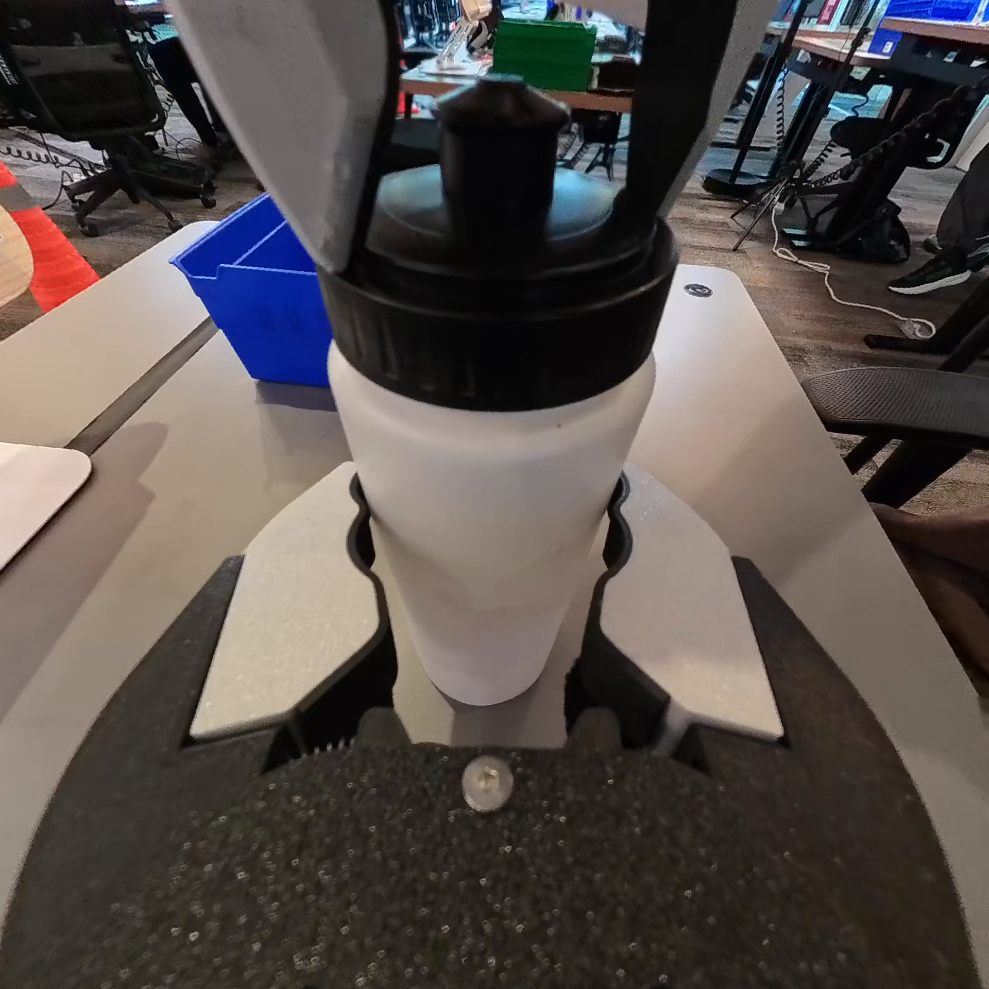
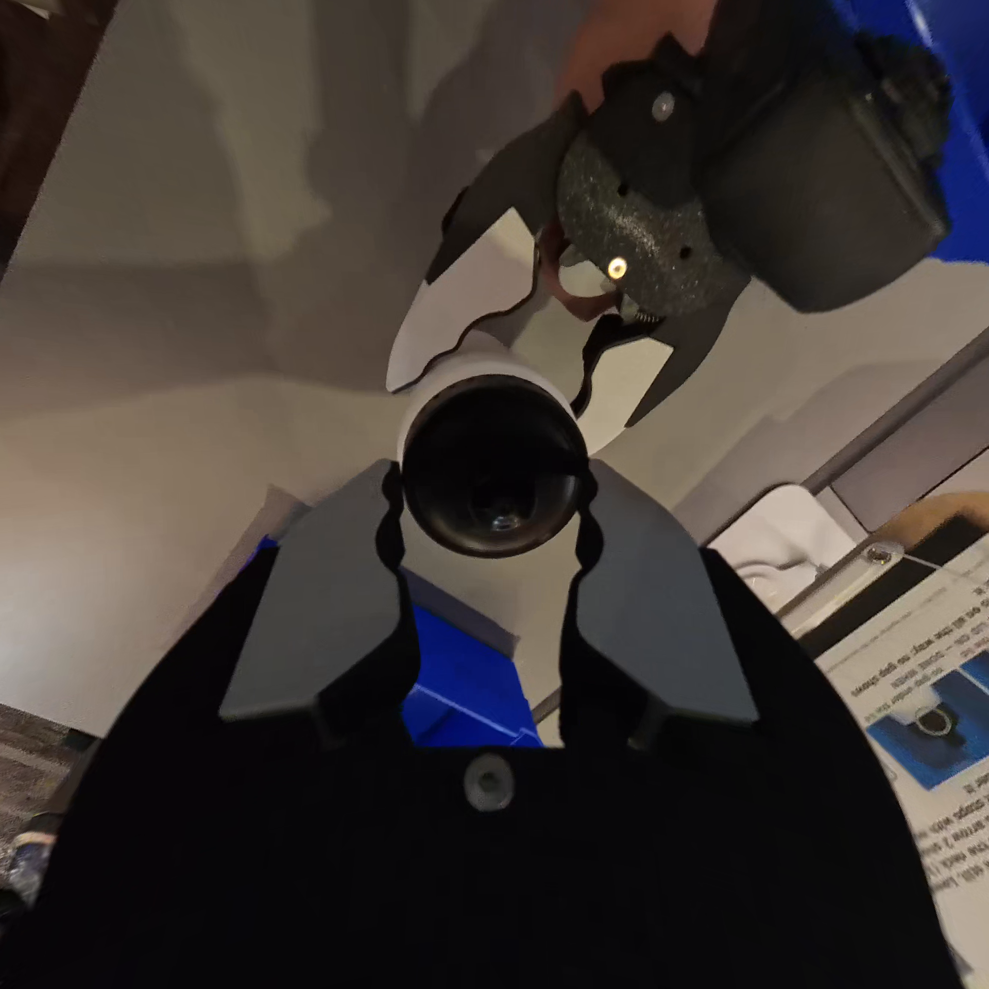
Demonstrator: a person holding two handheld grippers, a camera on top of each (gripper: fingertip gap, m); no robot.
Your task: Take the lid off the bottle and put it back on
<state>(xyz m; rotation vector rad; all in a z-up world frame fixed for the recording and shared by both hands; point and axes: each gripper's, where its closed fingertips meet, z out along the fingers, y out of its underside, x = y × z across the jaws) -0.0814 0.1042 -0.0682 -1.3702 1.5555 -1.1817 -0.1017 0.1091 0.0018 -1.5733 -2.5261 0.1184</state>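
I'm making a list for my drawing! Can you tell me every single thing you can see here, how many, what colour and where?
bottle: one, white, standing on the table, between the left gripper's fingers
lid: one, black with a spout, on top of the bottle
bin: one, blue, on the table behind the bottle, to its left
table: one, light grey, under everything
instruction sheet: one, white with blue photos, at the table's edge
office chair: one, black, on the floor far left
crate: one, green, on a far desk
left gripper: one, black and grey, closed around the bottle's body
right gripper: one, black and grey, above, either side of the lid
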